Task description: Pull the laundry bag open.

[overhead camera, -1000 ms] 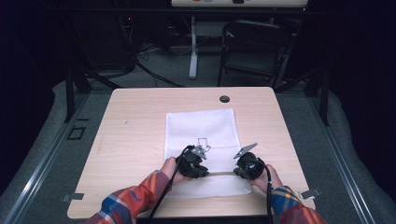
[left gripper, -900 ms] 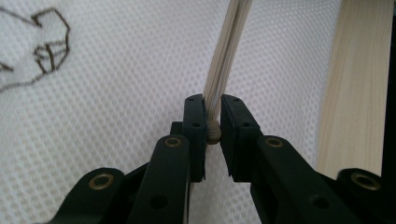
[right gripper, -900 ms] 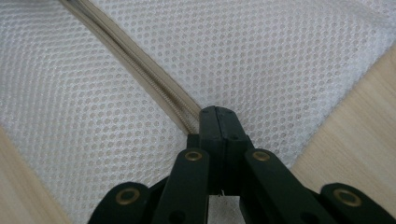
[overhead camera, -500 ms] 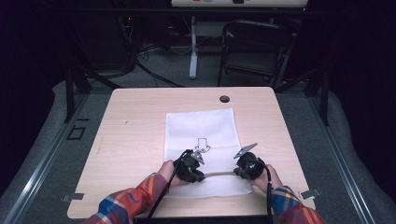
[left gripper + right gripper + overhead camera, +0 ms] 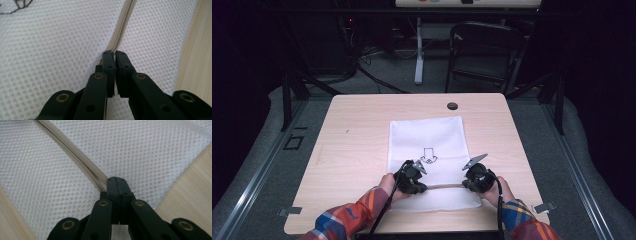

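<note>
Dark studio clutter, a folding chair and cables lie beyond the pale wooden table (image 5: 362, 125). Near its front edge lies a white mesh laundry bag (image 5: 427, 137) with a beige zipper (image 5: 444, 186) running across its near end. Soft, light and floppy, the bag would likely bunch if dragged; the zipper line looks the firmest place to hold. Left tongs (image 5: 114, 53) are nearly closed, pinching the zipper at its left end. Right tongs (image 5: 115, 180) are clamped tight on the zipper's right end. Both forearms come in low, the hands apart across the bag.
</note>
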Demonstrator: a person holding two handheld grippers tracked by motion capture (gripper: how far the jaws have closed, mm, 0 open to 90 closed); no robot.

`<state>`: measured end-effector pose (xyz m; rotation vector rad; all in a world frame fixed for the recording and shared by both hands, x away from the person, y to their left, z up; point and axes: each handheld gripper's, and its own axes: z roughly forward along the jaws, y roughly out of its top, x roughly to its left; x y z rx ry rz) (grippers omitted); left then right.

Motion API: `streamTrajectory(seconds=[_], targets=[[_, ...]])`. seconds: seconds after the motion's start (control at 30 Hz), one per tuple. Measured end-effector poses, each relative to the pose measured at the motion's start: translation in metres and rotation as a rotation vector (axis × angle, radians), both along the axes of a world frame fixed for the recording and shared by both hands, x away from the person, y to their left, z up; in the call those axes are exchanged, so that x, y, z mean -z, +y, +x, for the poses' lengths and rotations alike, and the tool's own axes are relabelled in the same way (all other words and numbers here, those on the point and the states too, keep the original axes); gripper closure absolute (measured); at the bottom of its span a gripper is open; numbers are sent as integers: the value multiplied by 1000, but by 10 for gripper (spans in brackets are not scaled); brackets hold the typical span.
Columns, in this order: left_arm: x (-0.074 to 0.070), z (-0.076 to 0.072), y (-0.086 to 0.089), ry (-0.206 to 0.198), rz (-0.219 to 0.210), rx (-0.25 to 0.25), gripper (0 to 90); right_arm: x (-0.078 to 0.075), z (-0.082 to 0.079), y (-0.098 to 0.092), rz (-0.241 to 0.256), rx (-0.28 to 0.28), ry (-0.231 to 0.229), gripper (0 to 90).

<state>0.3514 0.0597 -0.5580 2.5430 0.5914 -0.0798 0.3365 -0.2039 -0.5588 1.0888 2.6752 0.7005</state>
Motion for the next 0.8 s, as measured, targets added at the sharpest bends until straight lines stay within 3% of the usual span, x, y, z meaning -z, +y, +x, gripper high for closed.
streamTrajectory(seconds=[0.13,0.8], targets=[[-1,0,9,11,-11,-31,867,-2,1,0,-31,-16,8,900],[-6,-2,36,17,-17,-83,866,-2,0,0,-28,-15,2,900]])
